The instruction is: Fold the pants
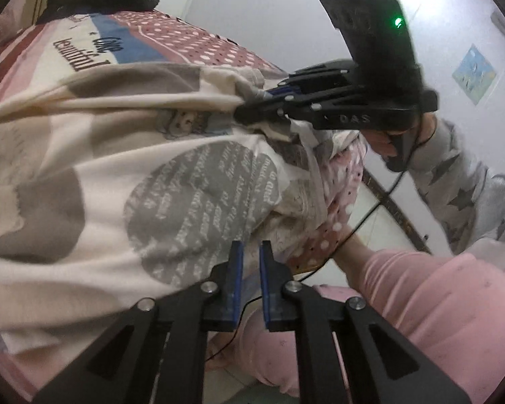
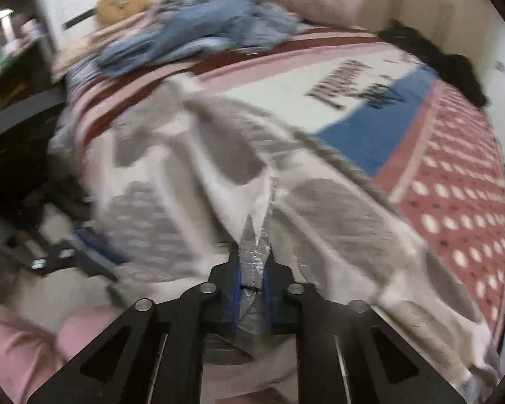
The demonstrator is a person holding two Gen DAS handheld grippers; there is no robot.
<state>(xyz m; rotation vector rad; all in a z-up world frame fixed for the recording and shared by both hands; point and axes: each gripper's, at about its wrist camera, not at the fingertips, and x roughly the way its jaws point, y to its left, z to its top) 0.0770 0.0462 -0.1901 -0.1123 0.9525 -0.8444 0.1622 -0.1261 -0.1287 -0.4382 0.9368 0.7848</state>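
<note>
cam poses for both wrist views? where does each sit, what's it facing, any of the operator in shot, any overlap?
Left wrist: on the left tool, facing across the pants toward the right tool; star-print sleeve and pink-clad legs show.
Right wrist: on the right tool, looking up the bed at blue clothes; shut on pants fabric.
Shared: pants, bedspread.

The pants (image 2: 192,175) cover the near part of the bed (image 2: 454,202). The patterned middle beyond them lies bare. Blue clothes (image 2: 198,37) crowd the far edge, a black garment (image 2: 454,64) one far corner, and pink-clad legs (image 1: 447,303) the near edge.
</note>
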